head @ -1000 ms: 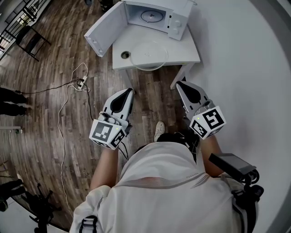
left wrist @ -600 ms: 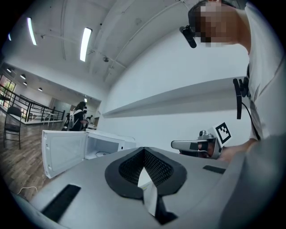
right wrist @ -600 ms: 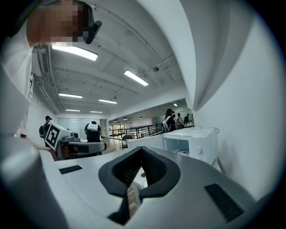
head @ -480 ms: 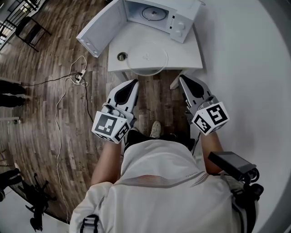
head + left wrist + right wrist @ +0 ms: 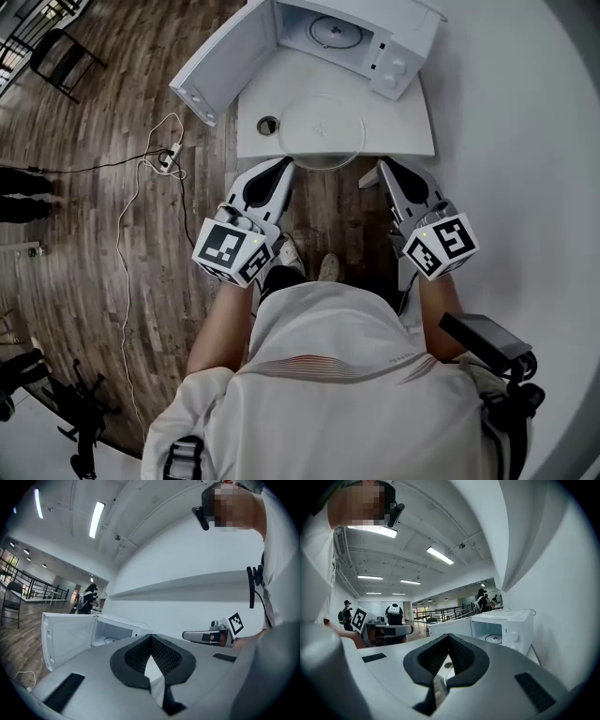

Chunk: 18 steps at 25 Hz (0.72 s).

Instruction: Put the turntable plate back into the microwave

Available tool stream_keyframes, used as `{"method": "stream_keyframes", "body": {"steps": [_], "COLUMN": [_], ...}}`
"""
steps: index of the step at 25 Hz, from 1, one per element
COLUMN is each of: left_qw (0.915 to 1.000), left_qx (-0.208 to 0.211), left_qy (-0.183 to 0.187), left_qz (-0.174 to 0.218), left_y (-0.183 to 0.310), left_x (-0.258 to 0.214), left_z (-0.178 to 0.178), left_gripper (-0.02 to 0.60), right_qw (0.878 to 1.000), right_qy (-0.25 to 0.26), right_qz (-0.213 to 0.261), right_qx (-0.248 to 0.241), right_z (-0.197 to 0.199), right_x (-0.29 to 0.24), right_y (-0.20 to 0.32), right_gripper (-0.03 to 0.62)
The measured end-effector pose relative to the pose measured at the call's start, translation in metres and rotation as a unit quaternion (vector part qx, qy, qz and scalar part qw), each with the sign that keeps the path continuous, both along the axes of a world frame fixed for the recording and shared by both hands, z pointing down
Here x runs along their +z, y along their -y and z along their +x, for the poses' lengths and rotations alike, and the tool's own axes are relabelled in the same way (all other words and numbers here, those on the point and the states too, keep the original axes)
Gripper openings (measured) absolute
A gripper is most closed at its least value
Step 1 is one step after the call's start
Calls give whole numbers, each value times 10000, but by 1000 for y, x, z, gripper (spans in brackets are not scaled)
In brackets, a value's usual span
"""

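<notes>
Microwave (image 5: pixel 361 42): white all over, door (image 5: pixel 217 67) white too. Table (image 5: pixel 403 127) white as well. Turntable plate (image 5: pixel 322 131): clear glass, faint grey rim. Floor (image 5: pixel 103 187): mid-brown wood planks, streaky grain. Left gripper (image 5: pixel 286 165) & right gripper (image 5: pixel 382 167): pale grey shells w/ black insets. Pads (image 5: pixel 164 654) black, fine mesh pattern. Marker cubes (image 5: pixel 232 251): white w/ black square patterns, plain b/w. Shirt (image 5: pixel 328 394): white, thin reddish stripe across. Cable (image 5: pixel 127 234) white vs the brown. Chair (image 5: pixel 56 66) black. Wall (image 5: pixel 525 141) plain white.
</notes>
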<state>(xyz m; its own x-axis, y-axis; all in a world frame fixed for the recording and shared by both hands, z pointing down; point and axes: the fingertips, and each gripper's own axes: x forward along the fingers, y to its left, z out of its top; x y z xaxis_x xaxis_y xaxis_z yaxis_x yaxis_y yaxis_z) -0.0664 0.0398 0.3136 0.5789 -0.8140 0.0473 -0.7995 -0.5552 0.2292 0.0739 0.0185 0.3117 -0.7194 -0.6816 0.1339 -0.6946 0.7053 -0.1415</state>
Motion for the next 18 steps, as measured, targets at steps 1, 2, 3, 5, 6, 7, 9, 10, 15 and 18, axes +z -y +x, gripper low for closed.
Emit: {"method": "stream_keyframes", "body": {"steps": [1,2,3,5,6,7,9,10,15,18], "left_qw": [9999,9997,9993,9979,9978,9981,9984,9982,9944,9912], "left_qx": [33,70,105,142,153,176,270,311,403,392], "left_qy": [-100,-215,-349,-588,-598,-530,-416,-417,-798,-1010], "left_qz": [-22,-51,-98,-217,-251,-264,-287,-308,-565,-756], "left_y": [7,14,20,34,41,47,57,61,75,84], "left_x": [-1,-2,-2,1,3,6,10,12,26,32], "left_z": [-6,-12,-20,-37,-45,-51,-57,-58,-61,-59], "left_gripper": [9,9,9,9,9,9,9,9,9,9], "right_qw": [10000,9999,9999,9997,9996,9996,9995,9994,9989,9990], "right_qy": [-19,-31,-35,-43,-56,-77,-123,-144,-235,-230], "right_qz": [20,35,41,35,26,15,-21,-50,-228,-222], "right_qx": [41,90,143,235,265,284,293,295,337,298], "right_z": [-4,-8,-12,-24,-30,-36,-46,-48,-53,-53], "right_x": [-2,-4,-5,-4,-3,-1,4,8,21,22], "right_y": [6,12,17,26,30,33,39,41,54,64], "right_gripper": [5,5,5,5,5,5,5,5,5,5]}}
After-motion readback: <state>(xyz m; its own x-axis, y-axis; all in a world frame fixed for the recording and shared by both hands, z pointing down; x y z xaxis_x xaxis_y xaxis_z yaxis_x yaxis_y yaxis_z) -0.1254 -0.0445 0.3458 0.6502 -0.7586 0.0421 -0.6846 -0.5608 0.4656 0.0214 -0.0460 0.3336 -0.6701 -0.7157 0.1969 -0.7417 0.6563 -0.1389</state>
